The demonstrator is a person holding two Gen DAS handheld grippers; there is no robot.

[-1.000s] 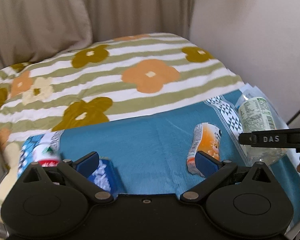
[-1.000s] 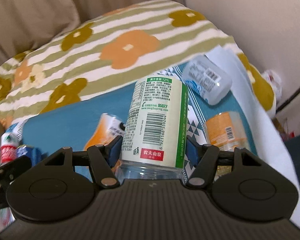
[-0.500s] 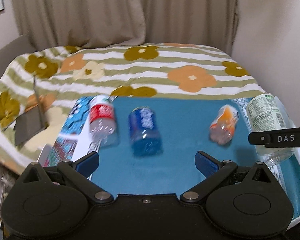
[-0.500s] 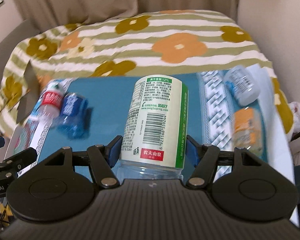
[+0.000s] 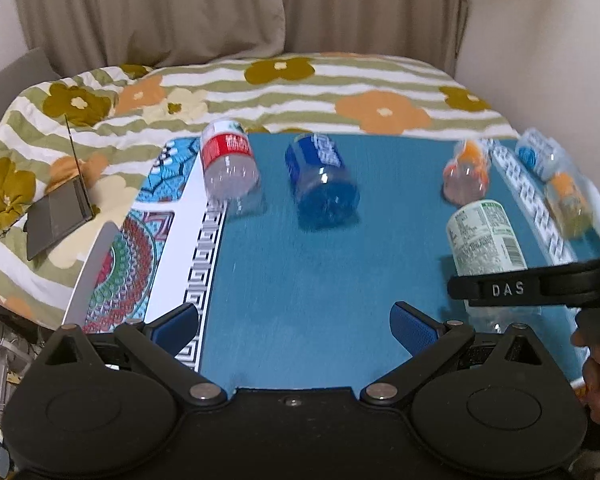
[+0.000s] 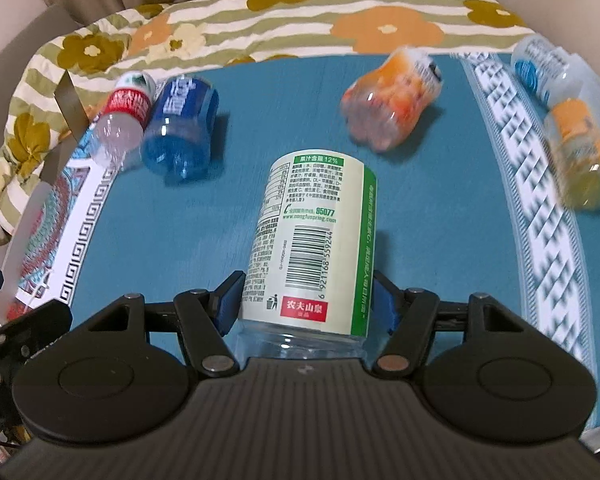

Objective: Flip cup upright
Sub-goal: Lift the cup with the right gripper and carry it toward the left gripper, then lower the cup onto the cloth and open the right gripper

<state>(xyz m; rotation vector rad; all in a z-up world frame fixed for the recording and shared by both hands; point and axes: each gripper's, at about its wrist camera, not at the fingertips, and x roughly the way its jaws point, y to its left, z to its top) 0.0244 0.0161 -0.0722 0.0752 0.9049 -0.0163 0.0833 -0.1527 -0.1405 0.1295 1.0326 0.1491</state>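
Cup with the green-and-white label (image 6: 312, 240): centre of the right wrist view, low in frame, clamped between the blue pads of the right gripper (image 6: 308, 306). Jaws press its sides near the clear end, which sits closest to the camera; labelled body points away over the teal mat (image 6: 300, 120). In the left wrist view the same cup (image 5: 486, 238) sits at right of frame, behind a black bar marked DAS. Whether it touches the mat cannot be told.

Left gripper (image 5: 293, 326): bottom of its own view, jaws wide apart, nothing between the pads, only mat.

Others lying on their sides, somewhat blurred:
- red-labelled clear cup (image 6: 121, 120), upper left, touching or just beside the blue cup (image 6: 179, 120)
- orange cup (image 6: 392, 96), upper centre-right
- pale blue-labelled cup (image 6: 544, 68) and yellow-orange cup (image 6: 580, 152), far right, on the patterned border

Floral striped blanket (image 6: 259, 12) fills the top of frame behind the mat.
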